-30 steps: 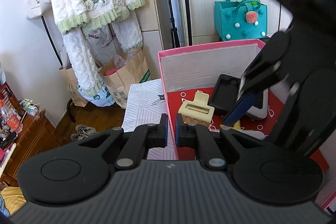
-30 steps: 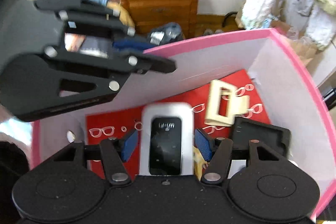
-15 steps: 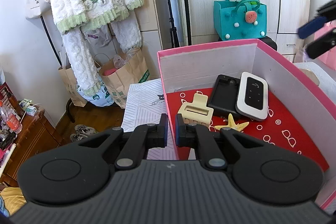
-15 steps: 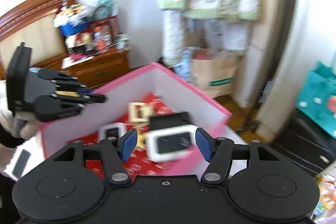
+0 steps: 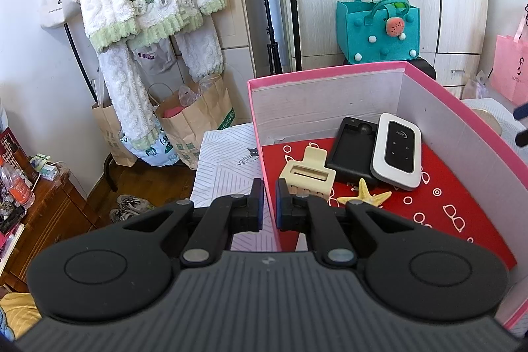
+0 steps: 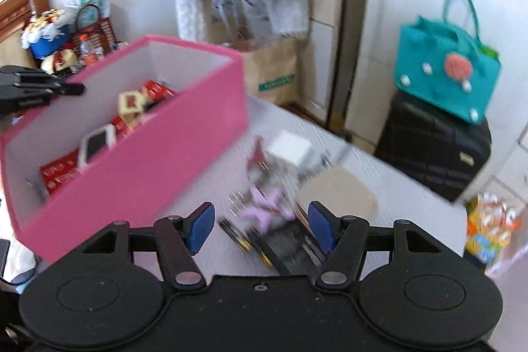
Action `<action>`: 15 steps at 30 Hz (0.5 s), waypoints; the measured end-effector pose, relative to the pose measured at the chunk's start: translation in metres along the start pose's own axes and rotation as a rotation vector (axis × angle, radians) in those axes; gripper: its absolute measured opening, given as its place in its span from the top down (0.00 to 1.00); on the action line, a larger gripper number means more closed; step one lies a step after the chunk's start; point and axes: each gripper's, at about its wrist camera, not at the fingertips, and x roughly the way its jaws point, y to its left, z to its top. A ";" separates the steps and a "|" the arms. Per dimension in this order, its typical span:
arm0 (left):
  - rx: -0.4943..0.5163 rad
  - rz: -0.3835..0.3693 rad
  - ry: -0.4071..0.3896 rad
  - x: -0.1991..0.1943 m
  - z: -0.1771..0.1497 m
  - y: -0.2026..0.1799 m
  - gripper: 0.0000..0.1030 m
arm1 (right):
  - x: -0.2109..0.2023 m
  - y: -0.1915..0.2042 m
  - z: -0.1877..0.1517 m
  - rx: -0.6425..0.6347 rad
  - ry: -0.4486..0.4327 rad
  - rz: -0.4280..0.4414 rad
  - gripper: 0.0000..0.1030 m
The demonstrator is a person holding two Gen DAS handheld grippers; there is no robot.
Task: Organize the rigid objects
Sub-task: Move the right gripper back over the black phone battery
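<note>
Four items lie in the pink box (image 5: 488,134), ahead of the left claw (image 5: 269,202), which is clamped on its near wall. The right claw (image 6: 260,228) stands apart and empty above several unsorted items (image 6: 264,207) on the tabletop (image 6: 396,187), blurred, still to be boxed.

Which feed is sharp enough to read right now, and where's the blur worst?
Left wrist view: sharp, evenly daylit; the white device and starfish in the pink box read clearly, with fisheye bending at the edges. Right wrist view: motion-smeared; the small items on the table ahead of the right gripper are streaked and hard to identify, and the teal bag is soft.
</note>
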 end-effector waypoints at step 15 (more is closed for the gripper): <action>0.004 0.003 0.003 0.001 0.000 0.001 0.93 | 0.047 -0.061 -0.028 0.152 0.050 0.196 0.33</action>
